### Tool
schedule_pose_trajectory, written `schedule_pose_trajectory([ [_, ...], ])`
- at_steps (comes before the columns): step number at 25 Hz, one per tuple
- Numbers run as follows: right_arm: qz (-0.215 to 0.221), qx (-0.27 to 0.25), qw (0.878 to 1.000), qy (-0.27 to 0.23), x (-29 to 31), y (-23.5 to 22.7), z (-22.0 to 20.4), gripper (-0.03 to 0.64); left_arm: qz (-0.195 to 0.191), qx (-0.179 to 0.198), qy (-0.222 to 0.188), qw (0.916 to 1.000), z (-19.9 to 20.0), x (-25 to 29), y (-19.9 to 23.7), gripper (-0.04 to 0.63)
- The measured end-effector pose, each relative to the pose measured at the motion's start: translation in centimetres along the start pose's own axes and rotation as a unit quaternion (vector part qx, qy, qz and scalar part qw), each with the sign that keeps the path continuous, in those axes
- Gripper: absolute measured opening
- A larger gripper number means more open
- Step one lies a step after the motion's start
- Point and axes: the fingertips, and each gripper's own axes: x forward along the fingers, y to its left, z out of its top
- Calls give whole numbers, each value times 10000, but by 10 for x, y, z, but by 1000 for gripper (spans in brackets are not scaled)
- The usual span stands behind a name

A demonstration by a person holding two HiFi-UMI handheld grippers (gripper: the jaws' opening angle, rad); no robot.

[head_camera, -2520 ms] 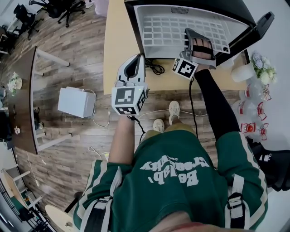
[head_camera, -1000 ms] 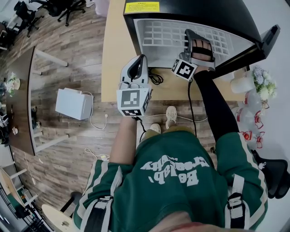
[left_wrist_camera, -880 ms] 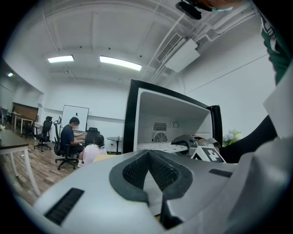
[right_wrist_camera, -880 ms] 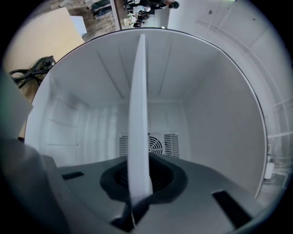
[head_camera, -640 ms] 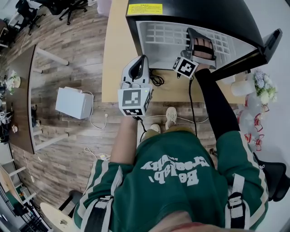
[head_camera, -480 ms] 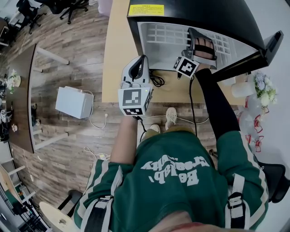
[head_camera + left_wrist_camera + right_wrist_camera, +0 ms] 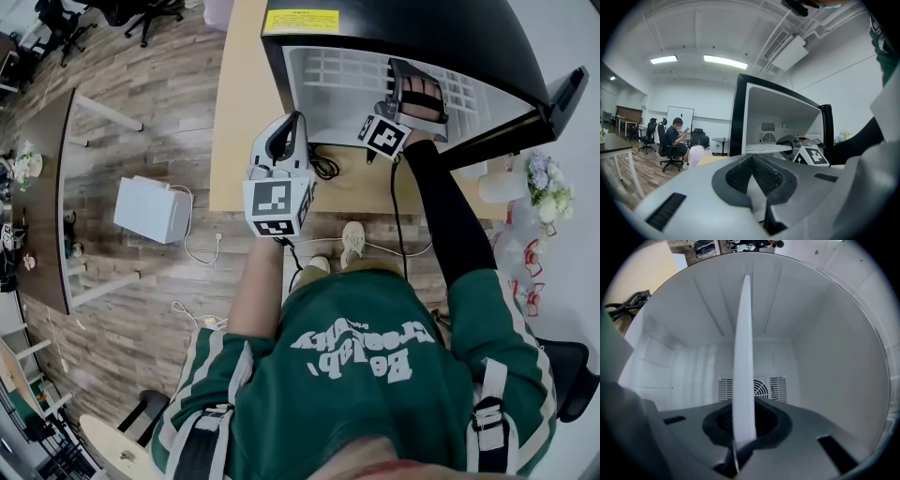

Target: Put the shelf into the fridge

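Looking in, I saw the fridge (image 7: pixel 412 23) open on the table (image 7: pixel 234 112), white shelf (image 7: pixel 337 70) inside its cavity, right gripper (image 7: pixel 742 437) pinching the shelf's near edge. Left gripper (image 7: pixel 753 158) hung outside, jaws pressed together, empty.

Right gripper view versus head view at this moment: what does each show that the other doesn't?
Only the right gripper view: the right gripper with its jaws clamped on the edge of the white shelf, and the vent grille on the back wall of the fridge.

Only the head view: the left gripper out in front of the fridge, the wooden table, the yellow label on the fridge top, and a white box on the floor.

Both: the shelf partway inside the open fridge, with the right gripper at its front edge.
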Motion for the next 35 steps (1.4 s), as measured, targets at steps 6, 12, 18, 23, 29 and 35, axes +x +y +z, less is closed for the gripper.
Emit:
schedule_pose_trajectory([
  [6, 240, 64, 9997, -52, -2, 6, 0, 76, -73, -13, 17, 10000, 2, -3, -5, 0],
  [12, 540, 511, 9972, -127, -16, 11, 4, 178, -113, 25, -79, 9999, 9, -12, -5, 0],
  [18, 380, 592, 9972, -243, -41, -6, 7, 187, -116, 135, -213, 9996, 20, -28, -7, 0],
  [23, 403, 718, 9964, -220, -64, -15, 2, 190, -148, 278, -275, 9991, 28, -42, -13, 0],
  [29, 393, 944, 9941, -365, -100, -23, 1, 196, -256, 296, -341, 9987, 32, -63, -26, 0],
  [35, 555, 1650, 9842, -336, -138, -29, -11, 197, -360, 602, -416, 9967, 36, -84, -44, 1],
])
